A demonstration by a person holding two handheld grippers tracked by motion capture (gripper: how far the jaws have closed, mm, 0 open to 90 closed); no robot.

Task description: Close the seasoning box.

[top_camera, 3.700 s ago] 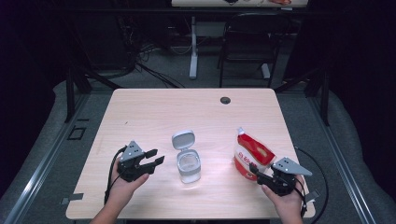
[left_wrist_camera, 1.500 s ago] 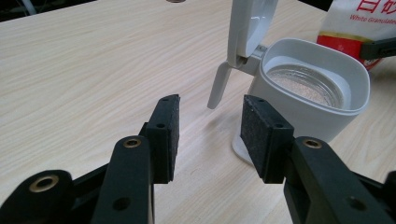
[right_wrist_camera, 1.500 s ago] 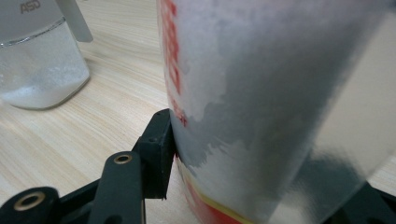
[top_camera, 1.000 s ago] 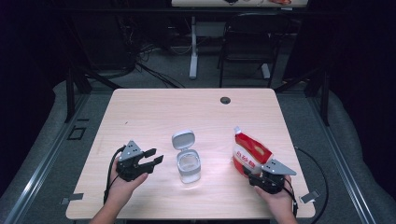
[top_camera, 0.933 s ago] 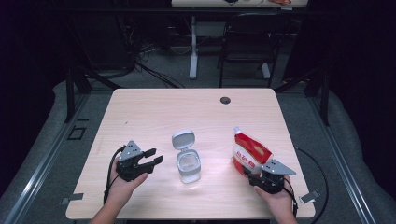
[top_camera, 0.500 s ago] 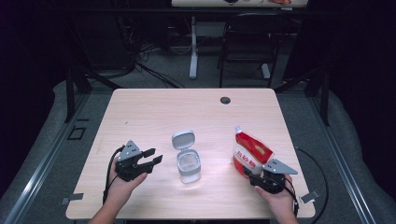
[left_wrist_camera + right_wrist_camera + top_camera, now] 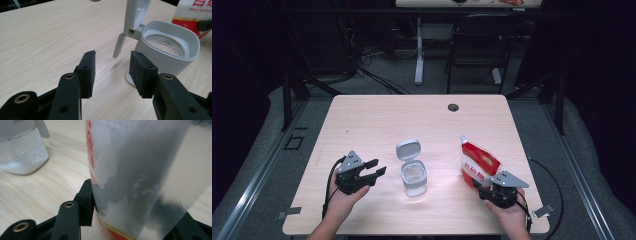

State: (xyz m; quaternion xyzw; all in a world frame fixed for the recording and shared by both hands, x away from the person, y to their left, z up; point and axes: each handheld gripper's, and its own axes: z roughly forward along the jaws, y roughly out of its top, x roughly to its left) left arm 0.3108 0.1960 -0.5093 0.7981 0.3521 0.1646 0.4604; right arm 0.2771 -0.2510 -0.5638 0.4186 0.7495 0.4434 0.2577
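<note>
Now our right gripper (image 7: 492,189) jaws clamp the sugar bag (image 7: 479,166); left gripper (image 7: 374,172) jaws apart at nine o'clock of the open jar (image 7: 413,177); we should lift gently, upright

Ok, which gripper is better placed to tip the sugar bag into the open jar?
Right. The right gripper already has its jaws around the sugar bag, which stands beside the jar with its lid flipped up. The left gripper is open with nothing in it, on the jar's other side.

Right tongs (image 7: 490,189) closer under sugar bag (image 7: 479,166), bag more upright
</note>
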